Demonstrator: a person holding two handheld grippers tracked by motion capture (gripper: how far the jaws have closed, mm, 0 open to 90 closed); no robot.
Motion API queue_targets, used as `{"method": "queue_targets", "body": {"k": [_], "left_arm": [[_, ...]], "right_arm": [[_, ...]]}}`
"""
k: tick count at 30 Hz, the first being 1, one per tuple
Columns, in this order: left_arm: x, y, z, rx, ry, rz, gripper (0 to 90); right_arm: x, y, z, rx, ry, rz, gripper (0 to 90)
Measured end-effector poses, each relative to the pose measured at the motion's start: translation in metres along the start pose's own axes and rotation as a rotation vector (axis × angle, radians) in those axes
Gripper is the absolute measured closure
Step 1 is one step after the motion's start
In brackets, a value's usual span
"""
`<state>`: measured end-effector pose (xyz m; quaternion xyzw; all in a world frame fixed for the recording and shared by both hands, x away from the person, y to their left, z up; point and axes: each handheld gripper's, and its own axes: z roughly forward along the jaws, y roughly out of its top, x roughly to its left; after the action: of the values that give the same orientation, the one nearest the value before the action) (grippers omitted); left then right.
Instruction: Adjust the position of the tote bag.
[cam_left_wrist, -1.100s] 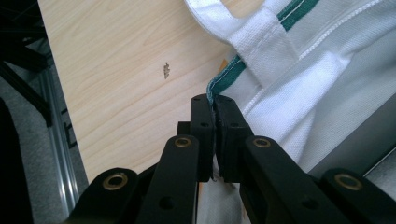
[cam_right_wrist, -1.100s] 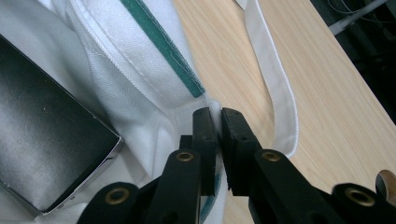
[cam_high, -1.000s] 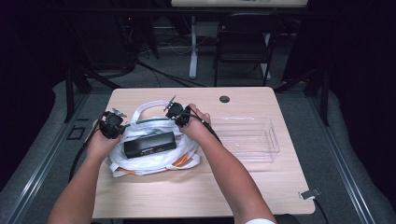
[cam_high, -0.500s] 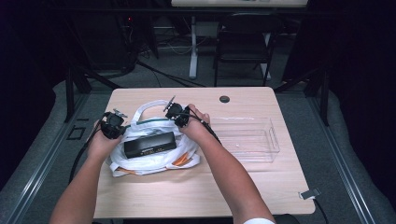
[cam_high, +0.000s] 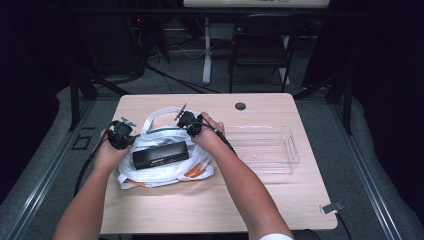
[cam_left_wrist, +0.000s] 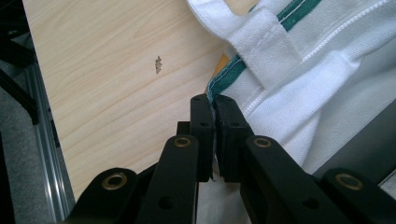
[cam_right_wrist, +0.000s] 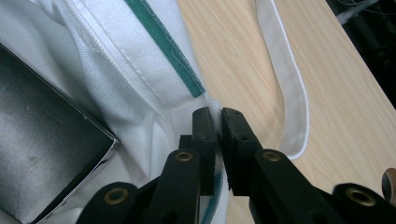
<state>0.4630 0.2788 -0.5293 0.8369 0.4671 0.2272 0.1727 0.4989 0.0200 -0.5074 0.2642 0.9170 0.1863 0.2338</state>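
A white cloth bag (cam_high: 165, 170) with a green-trimmed rim and orange print lies on the left half of the table. A black box (cam_high: 160, 155) rests in its mouth. My left gripper (cam_high: 121, 135) is shut on the bag's rim at its left side; its jaws pinch the green-edged hem (cam_left_wrist: 214, 100). My right gripper (cam_high: 189, 122) is shut on the rim at the bag's far right side, with white cloth (cam_right_wrist: 217, 114) squeezed between the jaws. The black box (cam_right_wrist: 42, 154) lies just left of those jaws. A white handle strap (cam_right_wrist: 287, 88) loops over the wood beyond.
A clear plastic bin (cam_high: 262, 149) stands to the right of the bag. A round cable hole (cam_high: 240, 106) sits near the table's far edge. The table's left edge and a metal rail (cam_left_wrist: 44, 140) run close to my left gripper. A chair (cam_high: 260, 47) stands behind the table.
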Motion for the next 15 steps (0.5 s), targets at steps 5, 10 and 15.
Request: {"method": "queue_targets", "body": {"k": [5,10,15], "left_arm": [[0.0002,-0.0003,0.0,-0.002,-0.002,0.001,86.8],[0.0003,-0.0005,-0.0038,-0.014,-0.003,0.005,85.1],[0.0033,-0.0016,-0.0088,-0.024,-0.012,0.01,76.8]], "right_arm": [[0.0,-0.0005,0.0021,0.008,-0.002,-0.001,84.0],[0.0002,-0.0003,0.0025,0.006,-0.009,0.0,84.1],[0.001,-0.0007,0.0027,0.005,-0.015,0.001,84.0]]}}
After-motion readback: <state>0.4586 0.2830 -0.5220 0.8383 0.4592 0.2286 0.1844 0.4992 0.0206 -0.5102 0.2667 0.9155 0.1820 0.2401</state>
